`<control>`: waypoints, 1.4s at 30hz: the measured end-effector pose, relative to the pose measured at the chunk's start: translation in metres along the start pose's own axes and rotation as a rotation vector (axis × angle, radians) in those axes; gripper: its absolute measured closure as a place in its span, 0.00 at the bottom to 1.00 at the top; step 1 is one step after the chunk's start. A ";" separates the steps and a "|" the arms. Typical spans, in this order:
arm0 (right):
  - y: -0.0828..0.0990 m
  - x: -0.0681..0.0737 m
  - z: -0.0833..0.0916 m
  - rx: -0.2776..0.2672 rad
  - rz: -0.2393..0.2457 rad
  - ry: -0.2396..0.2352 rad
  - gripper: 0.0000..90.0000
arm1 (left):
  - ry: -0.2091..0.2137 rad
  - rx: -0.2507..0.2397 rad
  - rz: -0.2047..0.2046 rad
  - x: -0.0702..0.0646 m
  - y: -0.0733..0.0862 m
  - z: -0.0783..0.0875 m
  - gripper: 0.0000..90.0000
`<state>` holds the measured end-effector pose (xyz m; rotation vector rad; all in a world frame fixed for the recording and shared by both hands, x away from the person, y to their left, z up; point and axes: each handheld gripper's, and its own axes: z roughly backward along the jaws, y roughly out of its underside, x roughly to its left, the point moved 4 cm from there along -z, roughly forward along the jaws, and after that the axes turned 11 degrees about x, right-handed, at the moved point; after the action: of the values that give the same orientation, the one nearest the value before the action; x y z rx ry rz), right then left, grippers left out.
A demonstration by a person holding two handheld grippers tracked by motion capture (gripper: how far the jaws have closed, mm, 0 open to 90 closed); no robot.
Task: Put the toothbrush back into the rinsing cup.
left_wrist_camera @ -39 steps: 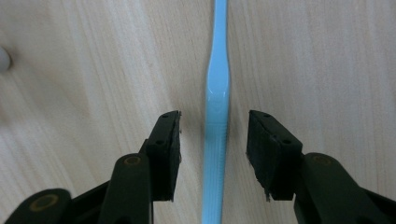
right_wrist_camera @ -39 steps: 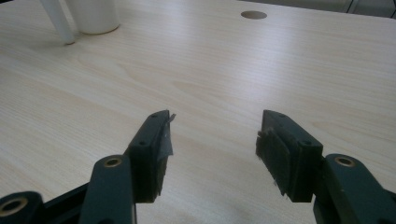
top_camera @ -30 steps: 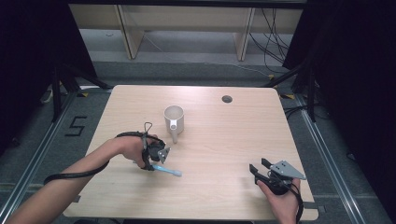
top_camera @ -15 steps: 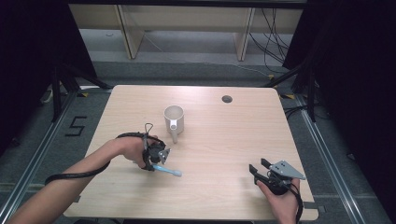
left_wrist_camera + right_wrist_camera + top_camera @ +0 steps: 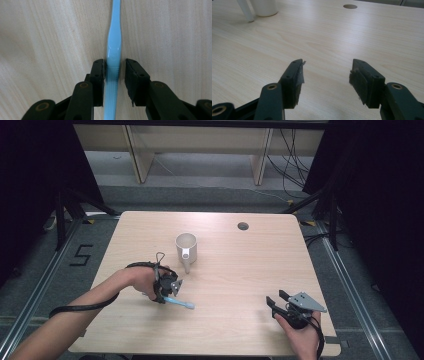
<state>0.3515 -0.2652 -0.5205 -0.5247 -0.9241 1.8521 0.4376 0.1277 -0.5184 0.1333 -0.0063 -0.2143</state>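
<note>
L gripper (image 5: 113,72) had just been closing round the toothbrush (image 5: 113,45), which lay flat on the table (image 5: 240,270) at 7 o'clock from the mug (image 5: 186,246). One pad touched, a slit remained at the other, so not yet clamped. R gripper (image 5: 325,75) sat apart at 5 o'clock, w/ jaws wide and empty, prob. waiting.

The toothbrush (image 5: 179,302) lies on the table (image 5: 240,270), in front of the mug (image 5: 186,247), left of centre.
</note>
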 end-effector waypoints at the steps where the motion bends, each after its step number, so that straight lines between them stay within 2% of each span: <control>1: 0.000 0.000 0.000 0.000 0.001 0.000 0.49 | 0.000 0.001 -0.001 0.000 0.000 0.000 0.76; 5: 0.000 0.001 -0.001 -0.011 -0.003 -0.009 0.49 | 0.004 0.005 0.001 0.000 0.000 0.000 0.77; 7: 0.000 0.000 0.000 -0.001 0.012 0.002 0.49 | 0.008 0.007 0.004 0.000 0.000 -0.001 0.78; 11: 0.000 -0.001 0.000 -0.009 0.025 0.020 0.49 | -0.005 0.013 0.006 0.001 -0.001 -0.001 0.81; 12: 0.000 0.000 -0.001 -0.005 0.015 0.008 0.49 | -0.007 0.015 0.007 0.001 -0.001 -0.001 0.82; 13: 0.000 0.001 0.000 0.002 0.004 0.002 0.49 | -0.016 0.034 -0.012 0.003 0.000 0.000 0.83; 15: 0.000 -0.001 0.000 -0.009 0.026 0.019 0.49 | -0.019 0.034 -0.013 0.003 0.000 0.000 0.83; 16: 0.000 -0.001 0.000 -0.008 0.025 0.019 0.49 | -0.026 0.057 -0.037 0.004 0.000 0.001 0.83; 18: 0.000 -0.001 0.000 -0.008 0.026 0.020 0.49 | -0.025 0.053 -0.029 0.003 0.000 0.001 0.83; 19: 0.000 -0.001 0.000 -0.009 0.028 0.021 0.49 | -0.015 0.024 0.001 0.001 -0.001 0.000 0.84; 20: 0.000 -0.001 0.000 -0.009 0.029 0.021 0.49 | -0.013 0.020 0.006 0.000 -0.001 0.000 0.84; 22: 0.000 0.001 -0.001 0.000 0.012 0.009 0.49 | -0.023 0.038 -0.011 0.001 -0.001 0.000 0.85; 26: 0.001 0.001 -0.001 0.002 0.008 0.006 0.49 | -0.020 0.040 -0.001 0.000 -0.001 0.001 0.86; 28: 0.000 -0.001 -0.001 -0.006 0.028 0.021 0.49 | -0.025 0.043 0.007 0.000 -0.001 0.001 0.87; 29: 0.000 -0.001 -0.001 -0.006 0.026 0.020 0.49 | -0.033 0.066 -0.016 0.002 -0.001 0.002 0.87; 30: 0.000 -0.001 -0.001 -0.006 0.026 0.020 0.49 | -0.033 0.066 -0.016 0.002 -0.001 0.002 0.87; 31: 0.000 -0.002 -0.001 -0.007 0.030 0.022 0.49 | -0.037 0.065 -0.014 0.002 -0.001 0.002 0.87; 32: 0.002 0.002 0.000 0.009 -0.015 0.005 0.49 | -0.038 0.063 -0.010 0.002 -0.002 0.002 0.87; 33: 0.002 0.002 0.000 0.012 -0.020 0.004 0.49 | -0.036 0.040 0.012 0.000 -0.003 0.001 0.87; 34: 0.001 -0.001 -0.001 -0.003 0.021 0.018 0.49 | -0.039 0.036 0.015 0.000 -0.003 0.001 0.87; 35: 0.000 -0.001 -0.002 -0.012 0.024 0.016 0.49 | -0.038 0.032 0.016 0.000 -0.003 0.001 0.87; 36: 0.000 -0.001 -0.002 -0.009 0.021 0.012 0.49 | -0.038 0.032 0.016 0.000 -0.003 0.001 0.87; 37: 0.002 0.002 -0.001 0.007 -0.012 0.004 0.49 | -0.039 0.037 -0.003 0.000 -0.003 0.002 0.87; 38: 0.002 0.002 0.000 0.014 -0.018 0.005 0.49 | -0.031 -0.005 0.033 -0.003 -0.004 0.001 0.87; 39: 0.002 0.002 0.000 0.013 -0.020 0.003 0.49 | -0.027 -0.021 0.045 -0.004 -0.004 0.001 0.87; 40: 0.001 0.000 -0.001 0.001 0.009 0.008 0.49 | -0.028 -0.027 0.046 -0.005 -0.004 0.002 0.87; 41: 0.001 -0.001 -0.001 0.000 0.009 0.009 0.49 | -0.034 -0.029 0.038 -0.005 -0.003 0.003 0.87; 42: 0.001 -0.001 -0.001 -0.002 0.012 0.011 0.49 | -0.045 -0.001 0.001 -0.003 -0.001 0.006 0.87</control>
<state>0.3520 -0.2660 -0.5224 -0.5425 -0.9168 1.8575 0.4340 0.1264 -0.5125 0.1274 -0.0513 -0.2164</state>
